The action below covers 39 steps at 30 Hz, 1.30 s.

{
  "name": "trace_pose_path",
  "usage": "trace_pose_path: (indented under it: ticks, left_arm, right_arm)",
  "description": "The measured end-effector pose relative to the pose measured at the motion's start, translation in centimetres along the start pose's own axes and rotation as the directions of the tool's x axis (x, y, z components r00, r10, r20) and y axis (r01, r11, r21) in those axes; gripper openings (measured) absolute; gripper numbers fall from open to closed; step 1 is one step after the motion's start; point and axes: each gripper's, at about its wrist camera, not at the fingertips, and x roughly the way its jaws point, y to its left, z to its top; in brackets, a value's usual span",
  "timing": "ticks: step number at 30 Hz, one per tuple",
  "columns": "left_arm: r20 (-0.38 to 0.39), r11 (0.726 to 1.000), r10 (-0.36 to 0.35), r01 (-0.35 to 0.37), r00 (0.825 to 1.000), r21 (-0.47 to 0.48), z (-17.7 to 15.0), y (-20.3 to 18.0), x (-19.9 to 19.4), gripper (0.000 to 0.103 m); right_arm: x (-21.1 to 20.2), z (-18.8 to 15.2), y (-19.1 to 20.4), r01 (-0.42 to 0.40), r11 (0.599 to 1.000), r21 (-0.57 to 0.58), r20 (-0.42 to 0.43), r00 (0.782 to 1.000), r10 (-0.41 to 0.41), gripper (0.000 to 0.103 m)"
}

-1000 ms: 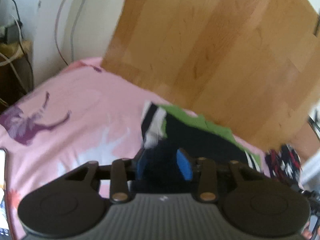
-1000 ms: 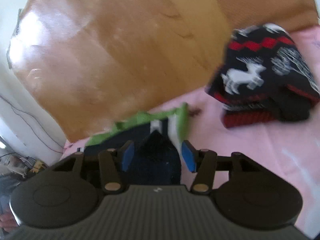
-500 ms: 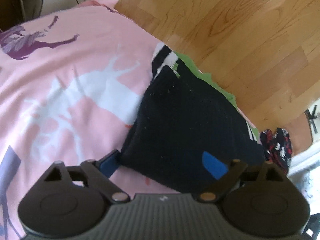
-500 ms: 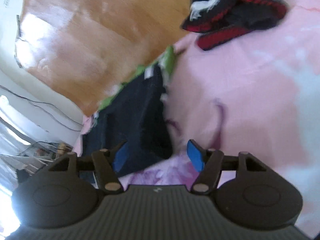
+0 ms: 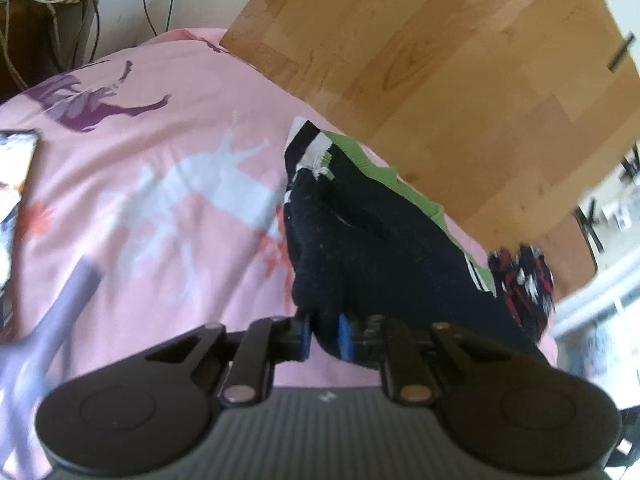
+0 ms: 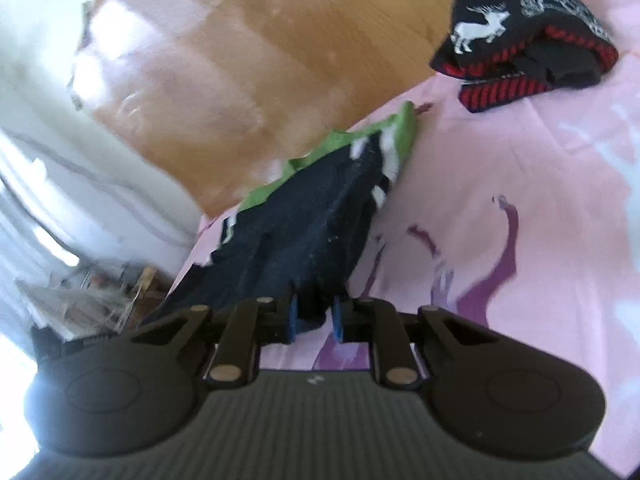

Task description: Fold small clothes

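A small black garment (image 5: 360,248) with white stripes and green trim lies at the far edge of the pink sheet (image 5: 160,200). My left gripper (image 5: 325,334) is shut on its near corner. In the right wrist view the same garment (image 6: 316,236) stretches away from my right gripper (image 6: 315,320), which is shut on its other near corner. Both corners are pinched between the blue pads and lifted slightly off the sheet.
A folded black, red and white reindeer sweater (image 6: 524,36) lies on the pink sheet (image 6: 520,200) at the far right; it shows as a blurred heap in the left wrist view (image 5: 524,284). Wooden floor (image 5: 440,60) lies beyond the bed edge. A phone-like item (image 5: 12,176) lies at left.
Both grippers were open around the garment's near edge half a second ago. Now both have shut on its corners and raised them a little.
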Motion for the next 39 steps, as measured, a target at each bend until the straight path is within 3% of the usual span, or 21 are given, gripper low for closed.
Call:
trace_pose_path:
  ticks: [3,7,9,13,17,20,24,28,32,34,39]
  left_arm:
    - [-0.012,0.999,0.029,-0.029,1.000,0.023,-3.1,0.6,-2.5,0.012]
    - [-0.043,0.996,0.086,-0.086,0.995,-0.011,-6.4,3.0,-3.8,0.015]
    - [-0.014,0.993,0.112,-0.112,0.994,-0.038,-6.5,4.3,-4.6,0.019]
    - [0.089,0.985,0.162,-0.155,0.983,-0.080,-4.2,5.1,-6.1,0.024]
    - [0.127,0.996,0.088,-0.085,0.988,-0.035,-2.8,3.4,-5.0,0.030]
    - [0.122,1.000,0.016,-0.018,0.992,0.019,-3.1,0.7,-2.3,0.040]
    - [0.039,0.989,-0.057,0.052,0.998,0.140,-5.0,-4.0,2.0,0.042]
    - [-0.032,0.951,-0.112,0.117,0.993,0.286,-7.2,-8.1,4.5,0.042]
    - [-0.057,0.871,-0.166,0.174,0.984,0.460,-8.9,-12.4,5.2,0.051]
    - [-0.074,0.828,-0.201,0.209,0.977,0.521,-9.7,-14.1,5.6,0.052]
    - [-0.166,0.771,-0.233,0.286,0.958,0.569,-11.3,-16.7,7.7,0.052]
  right_arm:
    - [-2.5,-2.1,0.7,-0.018,0.998,-0.067,-0.089,0.996,0.012,0.019]
    - [-4.8,-5.4,0.2,-0.104,0.986,-0.128,-0.228,0.971,0.072,0.023]
    - [-5.4,-5.7,-0.7,-0.083,0.986,-0.145,-0.244,0.969,0.046,0.028]
    - [-6.9,-1.6,-3.4,0.087,0.990,-0.110,-0.081,0.992,-0.096,0.031]
    - [-5.4,2.4,-2.6,0.119,0.985,-0.123,0.055,0.992,-0.113,0.034]
    - [-1.1,4.0,-0.6,0.110,0.981,-0.158,0.084,0.992,-0.097,0.046]
    - [6.6,6.1,1.1,0.092,0.976,-0.197,0.059,0.995,-0.082,0.053]
    - [12.9,9.6,1.9,0.150,0.933,-0.327,0.030,0.988,-0.149,0.065]
    - [16.4,12.2,1.1,0.231,0.912,-0.340,0.007,0.970,-0.243,0.065]
    - [15.9,12.6,0.7,0.228,0.924,-0.308,0.001,0.971,-0.239,0.065]
    - [11.4,10.6,-0.5,0.231,0.920,-0.317,0.019,0.971,-0.238,0.065]
